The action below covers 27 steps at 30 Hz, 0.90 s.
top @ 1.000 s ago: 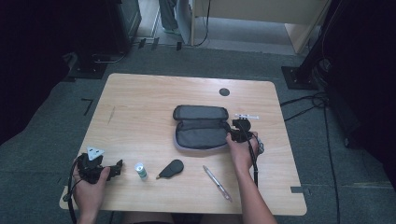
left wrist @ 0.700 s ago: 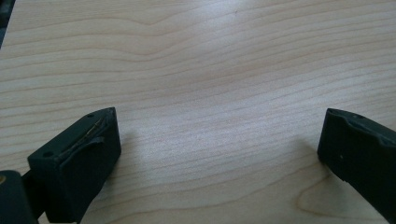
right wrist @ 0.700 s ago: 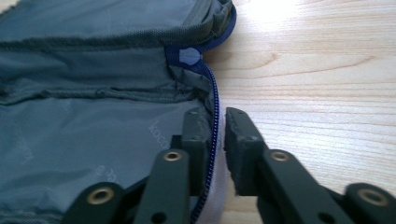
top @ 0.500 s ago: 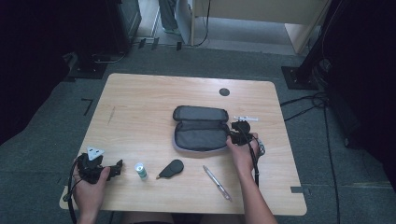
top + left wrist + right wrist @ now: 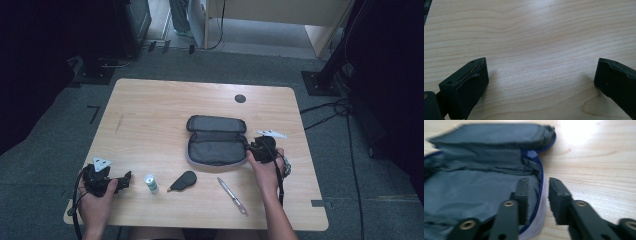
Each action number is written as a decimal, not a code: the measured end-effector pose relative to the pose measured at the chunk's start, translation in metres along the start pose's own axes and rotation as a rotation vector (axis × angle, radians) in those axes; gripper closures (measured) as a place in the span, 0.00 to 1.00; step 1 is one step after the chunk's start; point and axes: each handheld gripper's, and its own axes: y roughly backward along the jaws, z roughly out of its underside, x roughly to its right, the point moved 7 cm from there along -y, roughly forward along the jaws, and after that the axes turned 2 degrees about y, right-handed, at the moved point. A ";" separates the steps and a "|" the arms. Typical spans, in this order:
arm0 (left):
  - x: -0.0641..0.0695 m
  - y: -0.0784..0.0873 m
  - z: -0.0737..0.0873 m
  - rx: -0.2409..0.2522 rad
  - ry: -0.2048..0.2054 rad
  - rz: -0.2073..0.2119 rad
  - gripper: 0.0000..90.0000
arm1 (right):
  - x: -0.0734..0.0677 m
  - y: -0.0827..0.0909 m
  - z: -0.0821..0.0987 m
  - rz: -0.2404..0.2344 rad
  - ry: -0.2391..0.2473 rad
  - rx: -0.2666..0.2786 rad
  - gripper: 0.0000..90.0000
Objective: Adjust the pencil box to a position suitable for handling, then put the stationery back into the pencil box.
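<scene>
A light wooden table [image 5: 150,115] carried all the objects, seen from above. Near its centre lay an open grey pouch [image 5: 216,140], its lid flap folded back toward the far edge and its lined interior facing up. The right gripper [image 5: 256,151], held in the person's right hand [image 5: 267,170], stood at the pouch's right end. In the right gripper view the pouch [image 5: 474,190] lay to the left and ahead; its zipped right rim passed through the gap between the jaws, one jaw standing over the lining and the other over bare wood. The jaws had just been opening, and they stood parted with a narrow gap, the pads seemingly clear of the rim and clasping nothing. The left gripper [image 5: 120,180], held in the left hand [image 5: 95,197] near the table's front left corner, lay well apart from the pouch; in the left gripper view its jaws stood spread wide over bare wood [image 5: 536,50], released, with nothing between them. Along the front of the table, between the two hands, lay a black teardrop-shaped object [image 5: 183,180], a silver pen [image 5: 232,195] lying obliquely, and a small white-capped bottle [image 5: 150,183] standing upright.
</scene>
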 end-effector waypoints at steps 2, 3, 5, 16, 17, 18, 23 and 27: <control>0.000 0.000 0.000 0.000 0.001 0.000 0.00 | -0.003 0.015 0.006 -0.046 0.038 0.021 0.67; 0.000 0.000 0.000 0.000 0.001 0.000 0.00 | -0.005 0.019 0.008 -0.059 0.061 0.027 0.67; 0.000 0.000 0.000 0.000 0.001 0.000 0.00 | -0.006 0.023 0.011 -0.063 0.076 0.025 0.67; 0.000 0.000 0.000 0.000 0.001 0.000 0.00 | -0.033 0.056 0.063 -0.184 0.176 0.030 0.69; 0.000 0.000 0.000 0.000 0.001 0.000 0.00 | -0.037 0.058 0.070 -0.187 0.201 0.021 0.70; 0.000 0.000 0.000 0.000 0.001 0.000 0.00 | -0.044 0.060 0.081 -0.207 0.227 -0.003 0.71; 0.000 0.000 0.000 0.000 0.000 0.000 0.00 | -0.056 0.059 0.096 -0.235 0.243 -0.026 0.72; 0.000 0.000 0.000 0.001 0.001 0.000 0.00 | -0.071 0.046 0.106 -0.257 0.277 -0.045 0.72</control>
